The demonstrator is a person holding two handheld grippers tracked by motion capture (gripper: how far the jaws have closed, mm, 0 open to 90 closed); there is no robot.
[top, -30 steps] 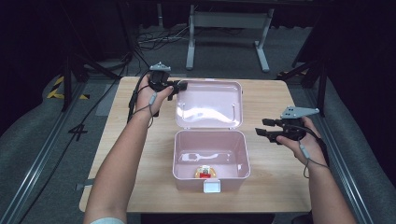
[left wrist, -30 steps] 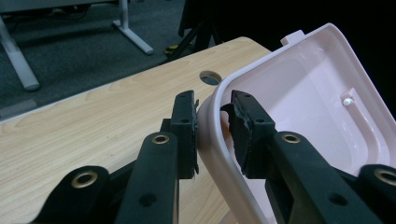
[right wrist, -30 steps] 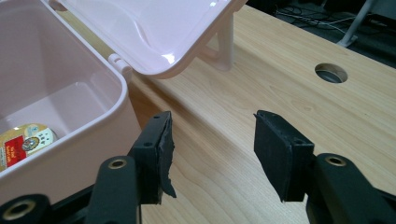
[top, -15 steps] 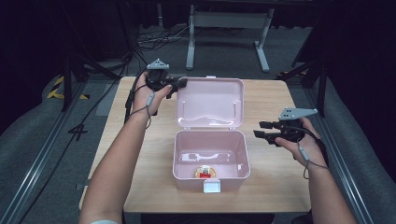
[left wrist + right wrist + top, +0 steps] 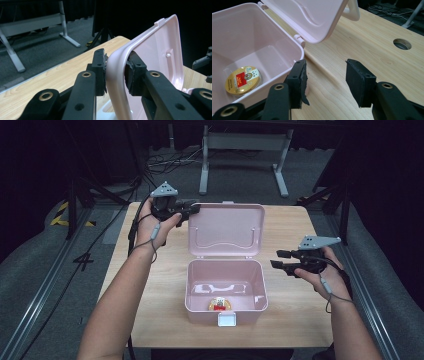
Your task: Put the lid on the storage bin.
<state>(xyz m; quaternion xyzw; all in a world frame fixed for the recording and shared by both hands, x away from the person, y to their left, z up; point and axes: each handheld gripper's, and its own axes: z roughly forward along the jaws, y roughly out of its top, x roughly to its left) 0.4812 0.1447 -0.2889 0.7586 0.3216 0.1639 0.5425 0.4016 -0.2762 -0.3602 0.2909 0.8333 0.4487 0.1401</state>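
A pale pink plastic box (image 5: pixel 225 279) stands open on the wooden table, its lid (image 5: pixel 226 230) raised behind it. My left gripper (image 5: pixel 194 210) is shut on the lid's upper left corner; in the left gripper view the lid's rim (image 5: pixel 117 72) is pinched between both pads. Inside the box lies a small round gold tin (image 5: pixel 218 304) with a red label, also seen in the right gripper view (image 5: pixel 242 80). My right gripper (image 5: pixel 276 259) hovers open just right of the box, with bare table between its fingers (image 5: pixel 300 80).
The box has a white front latch (image 5: pixel 228 320). The table (image 5: pixel 295 320) carries a round cable hole (image 5: pixel 402 44) beyond the right gripper. Metal desk legs (image 5: pixel 240 145) and cables stand on the dark floor behind. Free tabletop lies on both sides of the box.
My left gripper has tipped the lid slightly further up and back. The right gripper has drifted a little left, closer to the box.
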